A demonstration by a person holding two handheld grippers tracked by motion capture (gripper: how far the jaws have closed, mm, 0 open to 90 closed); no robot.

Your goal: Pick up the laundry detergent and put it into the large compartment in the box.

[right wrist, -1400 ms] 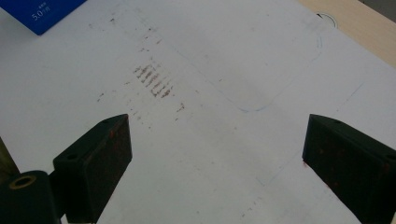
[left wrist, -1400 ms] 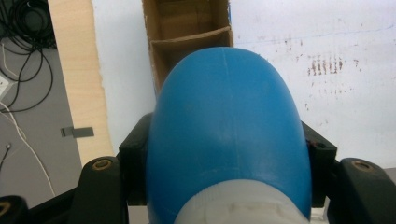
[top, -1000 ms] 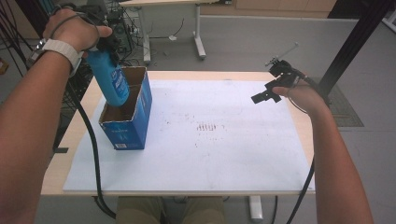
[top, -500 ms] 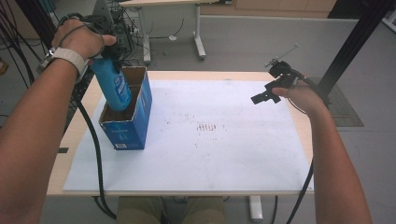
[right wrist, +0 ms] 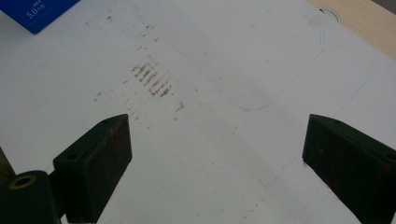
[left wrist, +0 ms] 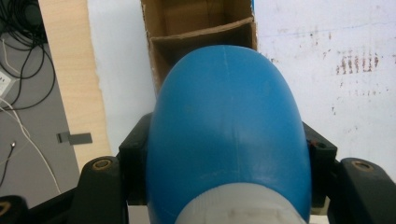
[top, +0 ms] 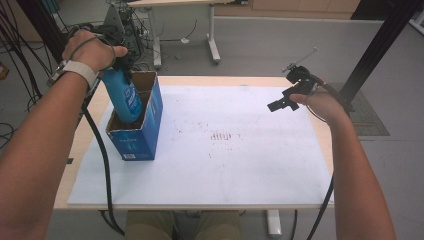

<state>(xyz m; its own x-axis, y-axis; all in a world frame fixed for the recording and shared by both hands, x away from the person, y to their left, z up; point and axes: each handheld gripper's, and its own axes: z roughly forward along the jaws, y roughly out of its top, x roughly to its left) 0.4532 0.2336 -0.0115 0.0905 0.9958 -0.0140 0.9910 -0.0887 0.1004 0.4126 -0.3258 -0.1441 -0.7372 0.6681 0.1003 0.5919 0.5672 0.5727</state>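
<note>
Blue bottle (top: 123,97) lower into box (top: 141,131)

A grey floor (top: 280,45) surrounds the wooden table (top: 90,135), with another desk's legs (top: 212,35) beyond.

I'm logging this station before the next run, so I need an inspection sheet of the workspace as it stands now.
Surface: white sheet on a light wooden table, with brownish smudge marks near the middle.
Job's things: blue bottle lowered bottom-first into an open blue cardboard box at the table's left.
Clutter: nothing seen on the sheet.
Grippers: left claw shut on the blue bottle near its white cap; right claw open, nothing between its jaws, held above the table's right side.
Cables: a black cable trails from the left claw; others lie on the floor at left.
Surroundings: grey floor, another table's legs behind.
</note>
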